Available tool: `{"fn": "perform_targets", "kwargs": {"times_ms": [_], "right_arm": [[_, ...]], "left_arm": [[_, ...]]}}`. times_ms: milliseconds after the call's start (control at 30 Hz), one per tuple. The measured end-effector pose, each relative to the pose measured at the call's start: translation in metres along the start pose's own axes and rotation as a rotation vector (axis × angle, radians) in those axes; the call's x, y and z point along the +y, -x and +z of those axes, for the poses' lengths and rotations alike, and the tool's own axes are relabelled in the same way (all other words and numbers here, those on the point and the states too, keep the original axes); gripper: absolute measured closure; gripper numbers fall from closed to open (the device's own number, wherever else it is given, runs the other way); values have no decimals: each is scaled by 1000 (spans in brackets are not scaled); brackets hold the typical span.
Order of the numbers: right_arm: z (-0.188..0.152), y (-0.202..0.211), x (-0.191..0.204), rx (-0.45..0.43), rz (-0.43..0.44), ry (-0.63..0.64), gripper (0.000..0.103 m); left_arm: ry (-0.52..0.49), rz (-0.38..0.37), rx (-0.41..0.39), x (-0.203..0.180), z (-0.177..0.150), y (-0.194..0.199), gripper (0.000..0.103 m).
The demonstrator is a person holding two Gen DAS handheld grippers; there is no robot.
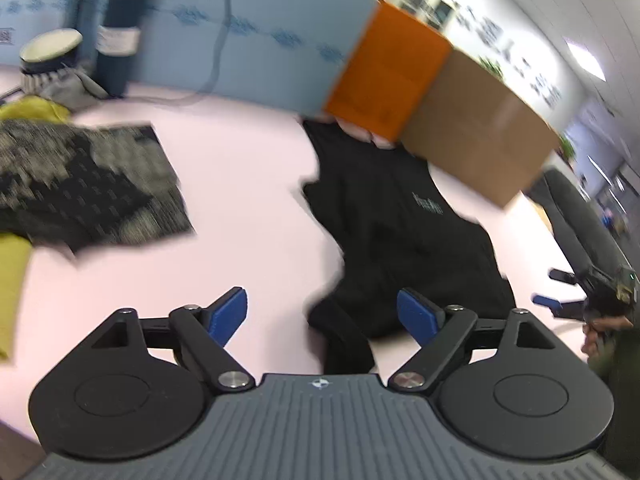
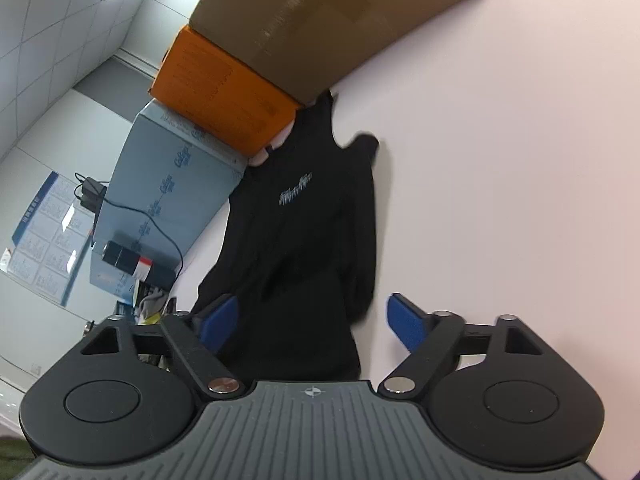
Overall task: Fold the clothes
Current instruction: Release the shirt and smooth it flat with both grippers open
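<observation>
A black garment with small pale chest lettering (image 1: 408, 236) lies spread on the pale pink table (image 1: 248, 152), its far end against the boxes. It also shows in the right wrist view (image 2: 304, 240). My left gripper (image 1: 324, 316) is open and empty, hovering above the garment's near edge. My right gripper (image 2: 314, 320) is open and empty, also above the near edge of the garment. The right gripper shows in the left wrist view (image 1: 560, 296) at the far right edge, held by a hand.
An orange box (image 1: 388, 80), a brown cardboard box (image 1: 480, 132) and a light blue box (image 1: 248, 40) line the far side. A black-and-grey patterned garment (image 1: 80, 184) and yellow-green cloth (image 1: 24, 112) lie at the left. A cable (image 2: 160, 232) hangs over the blue box.
</observation>
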State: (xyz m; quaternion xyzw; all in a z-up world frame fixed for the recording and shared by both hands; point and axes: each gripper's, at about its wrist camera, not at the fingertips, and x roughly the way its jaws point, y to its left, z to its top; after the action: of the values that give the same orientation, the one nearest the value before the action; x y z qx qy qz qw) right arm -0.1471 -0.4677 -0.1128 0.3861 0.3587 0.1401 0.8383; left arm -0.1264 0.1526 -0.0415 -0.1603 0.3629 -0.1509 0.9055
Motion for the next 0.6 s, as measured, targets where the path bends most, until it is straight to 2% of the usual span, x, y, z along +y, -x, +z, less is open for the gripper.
{"fn": "perform_targets", "kwargs": {"times_ms": [100, 233, 433, 600], "right_arm": [[28, -16, 7, -24, -2, 30, 19], [57, -38, 4, -85, -9, 36, 19], [81, -74, -22, -94, -56, -8, 19], [85, -95, -38, -78, -38, -75, 19]], "left_arm": [[1, 52, -32, -1, 26, -21, 20], [-13, 85, -13, -10, 55, -81, 20], [166, 56, 40, -9, 83, -179, 20], [171, 44, 66, -14, 87, -216, 22]]}}
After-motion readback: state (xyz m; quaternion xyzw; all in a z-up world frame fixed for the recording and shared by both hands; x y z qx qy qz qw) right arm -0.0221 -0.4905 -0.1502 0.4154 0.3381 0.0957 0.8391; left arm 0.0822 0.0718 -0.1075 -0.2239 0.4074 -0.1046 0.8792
